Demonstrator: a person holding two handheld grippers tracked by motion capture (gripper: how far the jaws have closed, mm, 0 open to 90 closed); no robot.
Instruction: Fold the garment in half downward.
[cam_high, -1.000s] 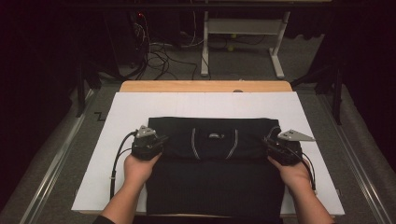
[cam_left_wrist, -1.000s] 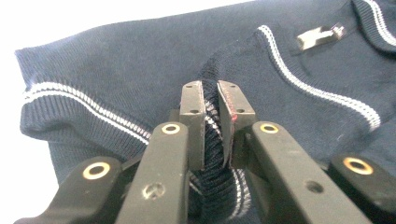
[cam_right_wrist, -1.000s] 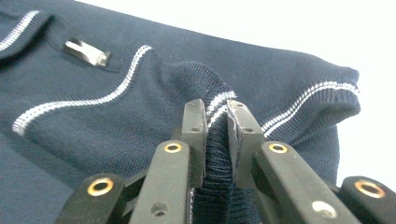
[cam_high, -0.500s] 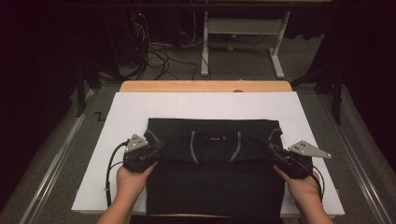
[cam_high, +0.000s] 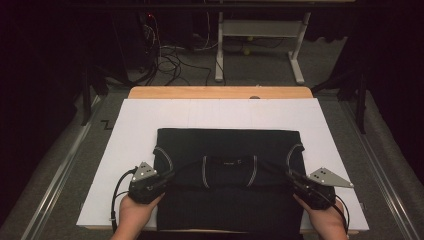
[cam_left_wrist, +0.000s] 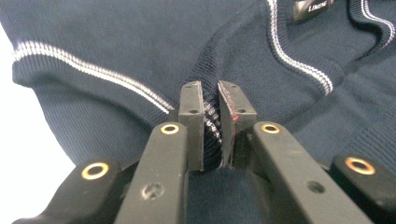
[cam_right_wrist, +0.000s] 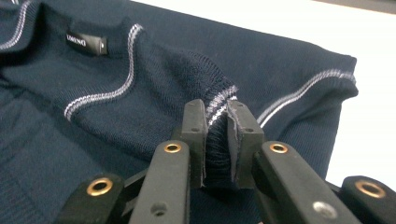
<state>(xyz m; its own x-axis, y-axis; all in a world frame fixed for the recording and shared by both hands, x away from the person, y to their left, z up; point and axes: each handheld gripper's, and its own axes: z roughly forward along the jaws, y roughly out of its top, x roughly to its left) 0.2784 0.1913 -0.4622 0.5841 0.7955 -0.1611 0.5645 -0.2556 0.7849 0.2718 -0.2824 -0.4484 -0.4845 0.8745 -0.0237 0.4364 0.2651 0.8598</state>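
Note:
A dark navy sweater (cam_high: 227, 145) with white-striped trim lies on the white sheet (cam_high: 150, 115), its collar end folded over toward the near edge. My left gripper (cam_high: 167, 176) grips the fold's left corner. In the left gripper view its jaws (cam_left_wrist: 211, 100) are shut on a bunch of ribbed knit (cam_left_wrist: 116, 37). My right gripper (cam_high: 292, 176) holds the fold's right corner, and in the right gripper view its jaws (cam_right_wrist: 217, 116) pinch striped ribbing of the sweater (cam_right_wrist: 261, 51). The collar label (cam_high: 229, 162) faces up between the two grippers.
The white sheet covers a wooden table (cam_high: 220, 92) with bare margins left, right and behind the sweater. Metal rails (cam_high: 60, 175) run along both sides. On the floor behind are cables (cam_high: 170, 60) and a white desk frame (cam_high: 260, 45).
Both hands have moved toward the near edge, drawing the sweater's collar end with them over its body. The far folded edge has come nearer too.

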